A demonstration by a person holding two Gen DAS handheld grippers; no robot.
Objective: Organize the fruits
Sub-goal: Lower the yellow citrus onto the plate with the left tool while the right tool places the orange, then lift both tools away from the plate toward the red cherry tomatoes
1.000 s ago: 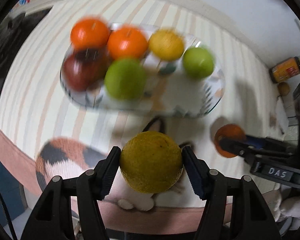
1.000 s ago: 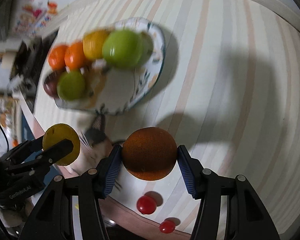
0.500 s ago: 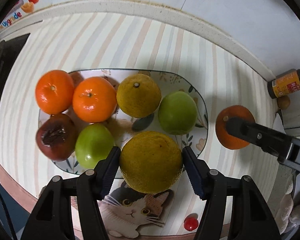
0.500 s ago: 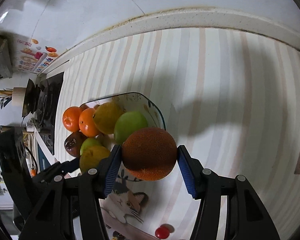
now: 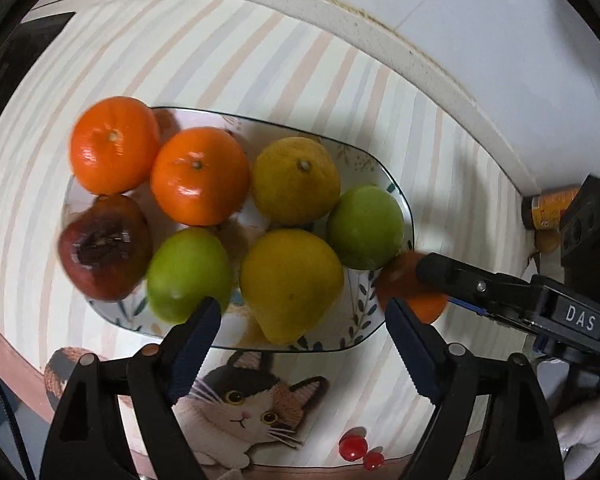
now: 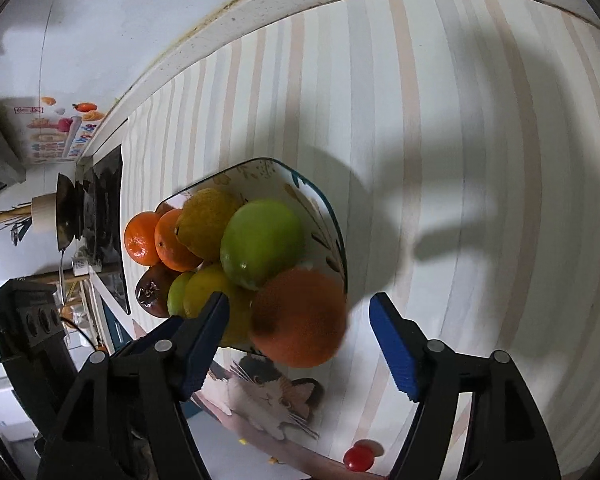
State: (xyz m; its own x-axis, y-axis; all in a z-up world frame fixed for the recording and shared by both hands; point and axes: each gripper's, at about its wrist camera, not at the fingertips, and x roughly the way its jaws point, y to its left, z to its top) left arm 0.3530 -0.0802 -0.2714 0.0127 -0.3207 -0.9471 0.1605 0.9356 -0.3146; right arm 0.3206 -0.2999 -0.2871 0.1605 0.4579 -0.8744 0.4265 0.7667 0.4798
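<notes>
Everything here sits around the oval plate with the leaf print, which is on a striped mat.

Going left to right across the plate in the left wrist view: a bright orange at the far left end, and a dark wrinkly fruit in front of it on the near left rim. Next a second orange in the back row, touching the first one, with a green fruit in front of it. Then a yellow fruit with its stem up, and a bigger yellow fruit at the near rim. Another green fruit sits at the right end.

The left gripper is spreading its jaws, and the big yellow fruit sits loose between them on the plate, the pads not touching it.

Just off the plate's right end is a rough orange fruit. It's blurry, hanging over the near rim in the right wrist view. The right gripper is also opening, pads clear of that fruit on both sides.

Near the mat's front edge, below the plate, are a cat picture and two small red tomatoes.
</notes>
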